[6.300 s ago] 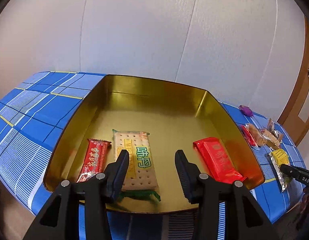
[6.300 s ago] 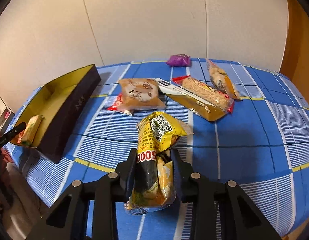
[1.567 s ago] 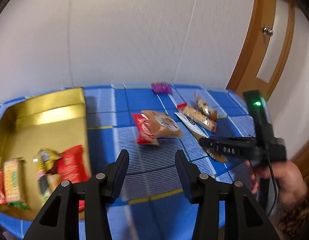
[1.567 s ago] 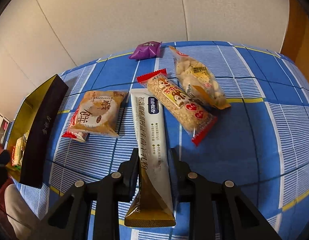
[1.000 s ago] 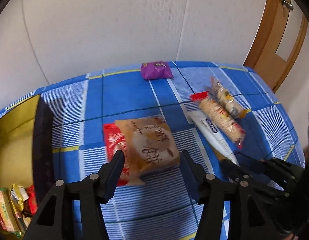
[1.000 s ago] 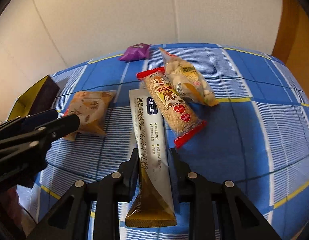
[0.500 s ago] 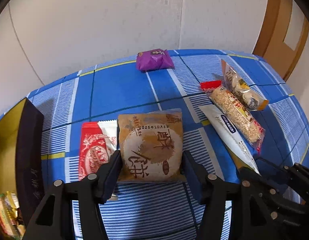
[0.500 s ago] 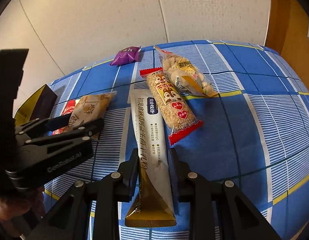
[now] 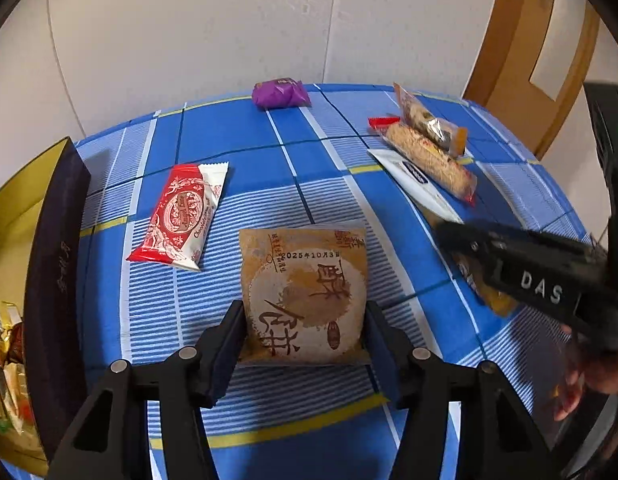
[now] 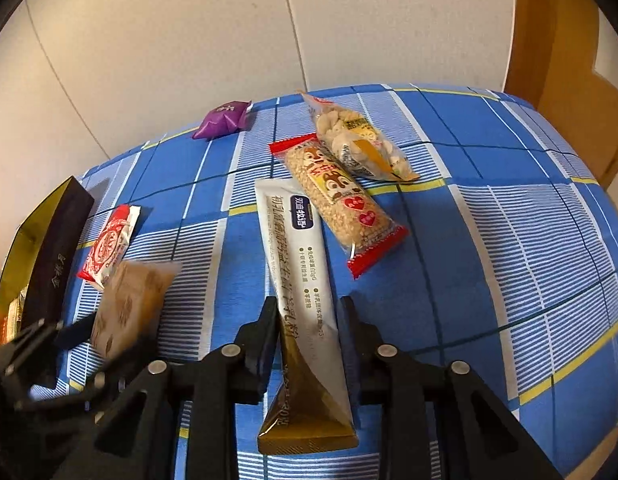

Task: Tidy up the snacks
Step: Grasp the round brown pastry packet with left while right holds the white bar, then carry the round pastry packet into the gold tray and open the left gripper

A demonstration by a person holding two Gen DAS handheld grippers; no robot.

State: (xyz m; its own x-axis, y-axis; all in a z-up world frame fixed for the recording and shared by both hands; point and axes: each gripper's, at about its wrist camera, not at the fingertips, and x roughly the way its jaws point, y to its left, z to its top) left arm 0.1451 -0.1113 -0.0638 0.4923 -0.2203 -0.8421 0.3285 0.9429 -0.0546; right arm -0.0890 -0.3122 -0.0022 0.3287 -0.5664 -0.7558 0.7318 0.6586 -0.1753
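The square tan paper-look pastry packet [image 9: 305, 294] with brown characters sits pinched between the two black fingers of the left gripper [image 9: 303, 336], whose jaws press its side edges; in the right wrist view this packet [image 10: 129, 308] is smeared by blur and looks raised off the blue checked tablecloth [image 10: 489, 240], near the table's left edge. The long white-and-gold stick sachet [image 10: 301, 280] lies lengthwise in the narrow-set right gripper [image 10: 309, 336], both fingers against its sides; its gold end is partly hidden in the left view behind that gripper's black body. Beside the sachet lie a red-ended cereal bar [image 10: 337, 200] and a clear bag of pale puffs [image 10: 357, 140]. A red-and-white wafer packet [image 9: 181, 216] lies flat, a purple wrapped sweet [image 9: 281, 92] near the far edge. The gold-lined dark box [image 9: 49, 280] is cut off at left, its contents hard to make out.
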